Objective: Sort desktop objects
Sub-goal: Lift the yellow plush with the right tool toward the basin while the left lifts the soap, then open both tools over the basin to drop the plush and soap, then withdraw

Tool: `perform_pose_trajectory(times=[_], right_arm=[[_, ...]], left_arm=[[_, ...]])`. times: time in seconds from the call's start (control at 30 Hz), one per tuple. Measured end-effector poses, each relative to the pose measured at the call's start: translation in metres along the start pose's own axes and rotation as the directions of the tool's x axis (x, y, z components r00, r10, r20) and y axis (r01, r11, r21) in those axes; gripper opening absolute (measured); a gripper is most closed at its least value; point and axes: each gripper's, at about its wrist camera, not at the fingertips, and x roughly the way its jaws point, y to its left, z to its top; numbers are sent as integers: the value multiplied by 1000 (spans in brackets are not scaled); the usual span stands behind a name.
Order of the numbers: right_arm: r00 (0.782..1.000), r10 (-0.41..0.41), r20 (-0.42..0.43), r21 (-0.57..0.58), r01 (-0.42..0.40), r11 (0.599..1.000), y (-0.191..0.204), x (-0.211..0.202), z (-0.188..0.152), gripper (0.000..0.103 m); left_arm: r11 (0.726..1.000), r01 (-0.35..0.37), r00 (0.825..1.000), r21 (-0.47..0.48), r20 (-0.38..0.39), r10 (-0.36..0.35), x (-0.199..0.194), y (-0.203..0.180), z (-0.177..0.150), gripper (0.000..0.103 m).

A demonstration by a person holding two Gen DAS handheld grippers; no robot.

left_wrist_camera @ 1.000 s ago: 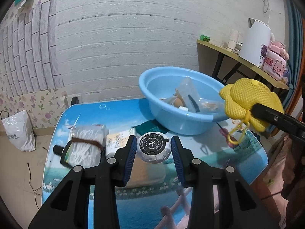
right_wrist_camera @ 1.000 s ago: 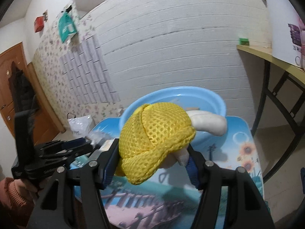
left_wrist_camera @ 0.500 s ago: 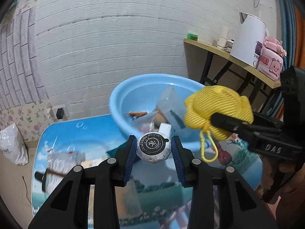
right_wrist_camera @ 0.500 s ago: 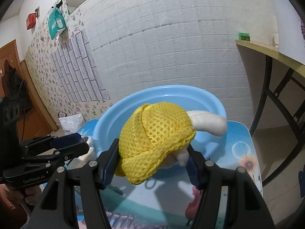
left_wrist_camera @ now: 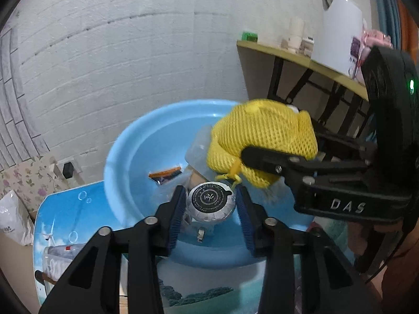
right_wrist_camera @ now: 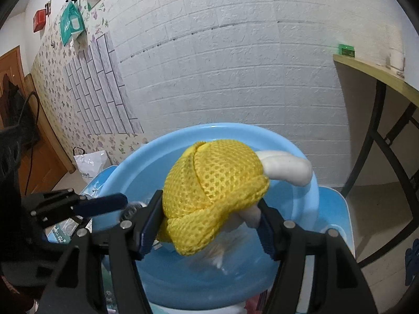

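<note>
A round silver tin with a black label (left_wrist_camera: 210, 201) sits between the pads of my left gripper (left_wrist_camera: 210, 209), over the near side of the blue basin (left_wrist_camera: 125, 162). The left jaws are opening and the pads stand just off the tin. My right gripper (right_wrist_camera: 209, 222) is shut on a yellow mesh pouch (right_wrist_camera: 214, 183) with a white piece sticking out, its jaws starting to open. It hangs over the basin (right_wrist_camera: 301, 209). In the left wrist view the pouch (left_wrist_camera: 262, 130) is just right of and above the tin.
The basin holds an orange-and-black packet (left_wrist_camera: 165, 172) and clear wrappers. A wrapped bundle (left_wrist_camera: 57, 261) lies on the blue picture-print table (left_wrist_camera: 65, 209) at left. A side shelf with a white kettle (left_wrist_camera: 340, 31) stands at right. A plastic bag (left_wrist_camera: 13, 222) is on the floor.
Both grippers have moved forward from the table over the basin, carrying the tin and the pouch. The left pads now stand slightly wider around the tin.
</note>
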Motion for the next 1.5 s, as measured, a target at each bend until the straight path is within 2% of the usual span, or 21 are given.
perform_pose_trajectory(times=[0.03, 0.07, 0.13, 0.3, 0.37, 0.4, 0.47, 0.67, 0.83, 0.93, 0.97, 1.17, 1.3, 1.5], right_arm=[[1000, 1, -4, -1, -1, 1000, 0, 1, 0, 68], [1000, -2, -4, -6, 2, 1000, 1, 1, -2, 70], [1000, -19, -6, -19, 18, 1000, 3, 0, -5, 71], [998, -52, -17, -19, 52, 998, 8, -6, -10, 74], [998, -59, -20, -20, 58, 998, 11, -10, -11, 78], [998, -66, -18, -22, 65, 998, 13, -13, -12, 79], [997, -74, -9, -27, 74, 997, 16, -20, -13, 90], [995, -94, 32, -27, 95, 995, 29, -41, -19, 102], [993, -108, 45, 8, 107, 994, 36, -53, -26, 103], [994, -85, 64, 40, 83, 996, 42, -63, -30, 103], [993, -80, 90, 36, 77, 996, 48, -69, -31, 103], [992, -84, 99, -51, 89, 995, 91, -89, -36, 103], [997, -47, 67, -49, 50, 998, 106, -90, -43, 103], [999, -44, 25, -53, 46, 998, 121, -89, -62, 103]], left_arm=[[1000, -4, 1000, 5, 0, 4, 1, -2, -1, 54], [1000, -8, 1000, 10, 2, 8, 1, -2, -2, 58], [1000, -16, 1000, 14, 3, 16, 0, -2, -4, 61], [999, -32, 999, 6, 19, 32, -8, 1, -7, 81], [999, -46, 999, 2, 22, 46, -13, 4, -9, 90], [998, -55, 998, -1, 25, 55, -16, 5, -10, 91], [998, -67, 997, -11, 34, 68, -23, 8, -12, 93], [993, -102, 993, -57, 45, 105, -46, 22, -21, 99], [989, -126, 990, -83, 50, 130, -63, 30, -32, 100], [986, -134, 989, -100, 53, 140, -74, 34, -38, 100], [985, -138, 988, -105, 56, 144, -80, 36, -41, 100], [980, -161, 982, -119, 77, 171, -107, 43, -54, 100], [975, -180, 978, -130, 81, 192, -123, 50, -66, 100], [962, -204, 972, -179, 76, 221, -142, 71, -91, 101]])
